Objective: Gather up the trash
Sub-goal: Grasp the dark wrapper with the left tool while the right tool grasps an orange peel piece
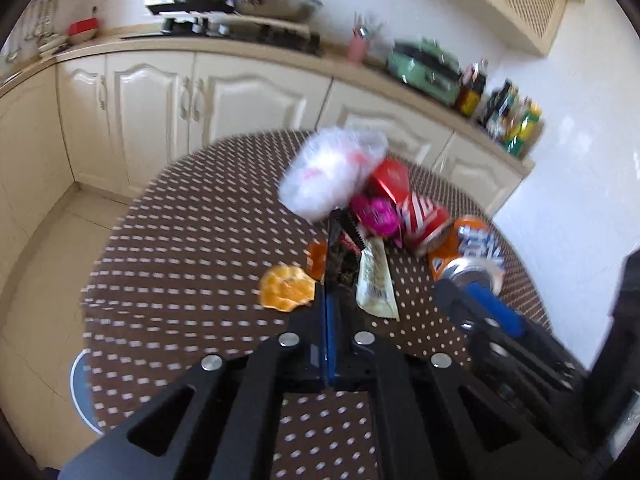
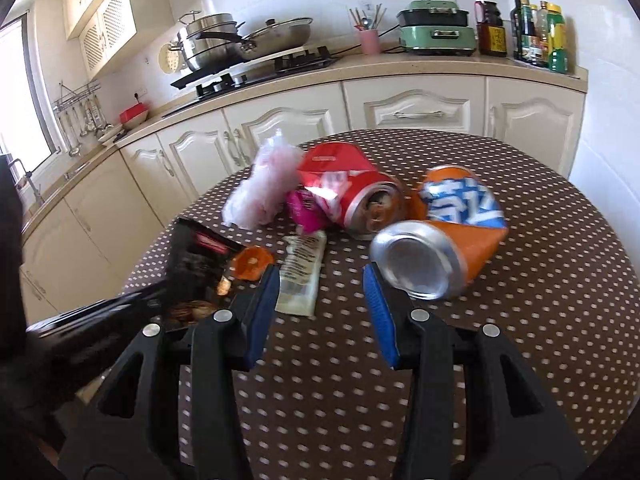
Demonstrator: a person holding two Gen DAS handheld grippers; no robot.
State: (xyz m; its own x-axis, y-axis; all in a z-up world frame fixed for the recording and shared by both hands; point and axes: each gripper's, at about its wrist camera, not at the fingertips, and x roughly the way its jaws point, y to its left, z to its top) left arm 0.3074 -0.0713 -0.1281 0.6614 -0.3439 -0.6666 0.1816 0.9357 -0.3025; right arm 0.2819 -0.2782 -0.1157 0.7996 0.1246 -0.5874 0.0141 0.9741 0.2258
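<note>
left gripper clenched on a dark snack wrapper while right gripper hangs released by the crushed orange can
the glossy crinkled wrapper is lifted just left of the can; lifting it clear without dragging the pale sachet looks wise. beyond the can: dented red can, filmy plastic bag, dried orange peel, all on the dotted brown table
</note>
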